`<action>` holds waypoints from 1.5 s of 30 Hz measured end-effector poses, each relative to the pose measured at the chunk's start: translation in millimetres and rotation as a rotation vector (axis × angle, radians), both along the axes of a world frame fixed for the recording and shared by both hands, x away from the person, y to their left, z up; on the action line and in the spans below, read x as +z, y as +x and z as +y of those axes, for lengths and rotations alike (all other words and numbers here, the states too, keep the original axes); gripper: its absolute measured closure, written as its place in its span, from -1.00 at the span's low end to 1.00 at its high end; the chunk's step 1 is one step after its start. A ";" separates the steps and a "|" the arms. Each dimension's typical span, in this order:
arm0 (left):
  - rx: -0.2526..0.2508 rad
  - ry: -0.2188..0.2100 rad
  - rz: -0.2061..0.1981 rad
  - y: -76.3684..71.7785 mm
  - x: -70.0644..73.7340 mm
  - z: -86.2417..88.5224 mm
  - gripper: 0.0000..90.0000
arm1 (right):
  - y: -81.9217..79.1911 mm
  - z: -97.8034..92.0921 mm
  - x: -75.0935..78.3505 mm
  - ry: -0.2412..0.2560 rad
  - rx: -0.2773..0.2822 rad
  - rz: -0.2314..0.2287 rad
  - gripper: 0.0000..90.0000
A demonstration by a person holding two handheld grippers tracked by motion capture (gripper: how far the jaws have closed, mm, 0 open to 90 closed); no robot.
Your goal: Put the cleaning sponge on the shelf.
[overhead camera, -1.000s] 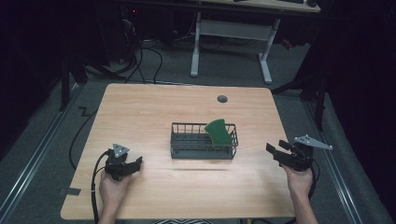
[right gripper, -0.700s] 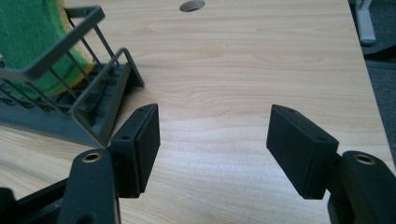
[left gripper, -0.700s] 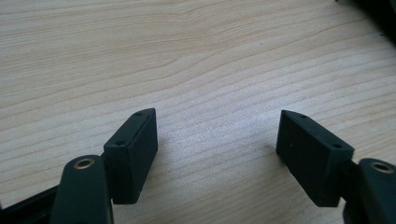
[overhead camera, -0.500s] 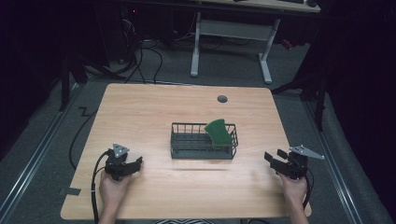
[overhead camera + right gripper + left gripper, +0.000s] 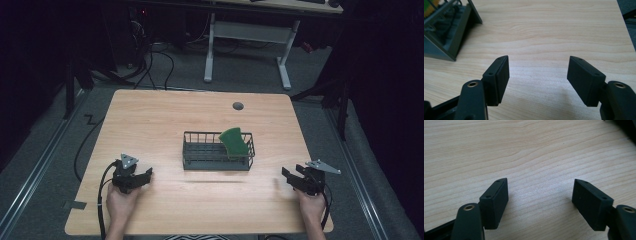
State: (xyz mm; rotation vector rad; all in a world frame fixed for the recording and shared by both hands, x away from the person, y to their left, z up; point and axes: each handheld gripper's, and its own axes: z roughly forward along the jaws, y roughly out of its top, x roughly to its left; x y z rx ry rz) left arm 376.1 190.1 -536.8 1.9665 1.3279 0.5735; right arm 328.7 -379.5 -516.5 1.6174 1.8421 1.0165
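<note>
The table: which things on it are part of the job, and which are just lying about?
Part of the job:
wire rack
green plate, leaning in the rack
left tongs, open
right tongs, open

Just lying about:
round grommet in the table
white desk frame behind

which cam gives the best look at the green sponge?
High view: the green sponge shows whole, leaning upright at the right end of the wire basket. Right gripper view catches just a green-yellow sliver behind the basket wires. Left gripper view looks at the table.
</note>
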 end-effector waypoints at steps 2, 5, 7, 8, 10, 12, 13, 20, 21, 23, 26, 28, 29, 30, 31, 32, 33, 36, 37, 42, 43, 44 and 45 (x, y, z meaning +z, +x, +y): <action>0.000 0.000 0.000 0.0 0.0 0.1 -0.34 | -0.3 1.1 -3.3 -0.010 -0.004 0.009 -0.23; 0.000 0.000 0.000 0.0 0.0 0.1 -0.34 | -0.8 2.9 -6.5 -0.025 0.000 0.016 -0.24; 0.000 -0.001 0.000 0.0 0.0 0.1 -0.34 | -1.3 4.6 -8.1 -0.022 -0.003 0.022 -0.24; 0.000 -0.001 0.000 0.0 0.0 0.1 -0.34 | -0.8 5.1 -9.4 -0.029 0.002 0.020 -0.24; 0.000 -0.001 0.000 0.0 0.0 0.1 -0.34 | -0.7 7.0 -11.0 -0.034 -0.001 0.024 -0.24; 0.000 0.000 0.000 0.0 0.0 0.1 -0.34 | -0.5 8.5 -11.2 -0.045 0.006 0.022 -0.25; 0.000 -0.001 0.001 0.0 0.0 0.1 -0.34 | -0.4 9.2 -11.2 -0.048 0.009 0.020 -0.25; -0.001 -0.001 0.000 0.0 0.0 0.2 -0.34 | -0.1 17.9 -12.1 -0.112 0.026 0.047 -0.28; -0.001 -0.001 0.000 0.0 0.0 0.1 -0.34 | 0.6 18.7 -12.5 -0.118 0.027 0.056 -0.29; 0.000 -0.001 0.000 0.0 0.0 0.0 -0.34 | 1.9 20.2 -13.1 -0.132 0.031 0.071 -0.32; 0.000 0.001 0.000 0.0 0.0 -0.1 -0.34 | 2.4 22.3 -13.4 -0.152 0.038 0.078 -0.34; -0.001 0.002 0.000 0.0 0.0 -0.1 -0.34 | 2.8 21.7 -13.6 -0.149 0.040 0.078 -0.35; -0.001 0.002 0.000 0.0 0.0 -0.2 -0.34 | 2.7 21.9 -13.6 -0.150 0.039 0.078 -0.35; -0.001 0.002 -0.001 -0.1 -0.1 -0.2 -0.34 | 2.8 21.8 -13.6 -0.150 0.039 0.078 -0.35; -0.001 0.003 0.000 -0.1 0.0 -0.2 -0.34 | 2.7 21.7 -13.6 -0.150 0.039 0.078 -0.36; -0.001 0.002 0.000 -0.1 0.0 -0.2 -0.34 | 2.6 22.0 -13.6 -0.151 0.037 0.079 -0.36; -0.002 0.003 0.000 -0.1 0.0 -0.2 -0.34 | 2.6 22.1 -13.6 -0.152 0.037 0.078 -0.36; -0.001 0.003 0.000 -0.1 -0.1 -0.2 -0.35 | 2.5 22.2 -13.6 -0.151 0.035 0.078 -0.36; -0.001 0.002 -0.001 -0.1 -0.1 -0.2 -0.35 | 2.4 22.2 -13.6 -0.150 0.034 0.079 -0.36; -0.001 0.002 0.000 -0.1 -0.1 -0.2 -0.34 | 2.4 22.3 -13.6 -0.150 0.034 0.079 -0.37; -0.001 0.000 0.000 -0.1 0.0 0.0 -0.34 | 2.4 22.3 -13.6 -0.150 0.034 0.079 -0.37; 0.001 -0.001 0.000 -0.2 0.0 0.2 -0.33 | 2.4 22.3 -13.6 -0.150 0.034 0.079 -0.37; 0.005 0.000 -0.001 -0.3 0.0 0.3 -0.31 | 2.4 22.3 -13.6 -0.150 0.034 0.079 -0.37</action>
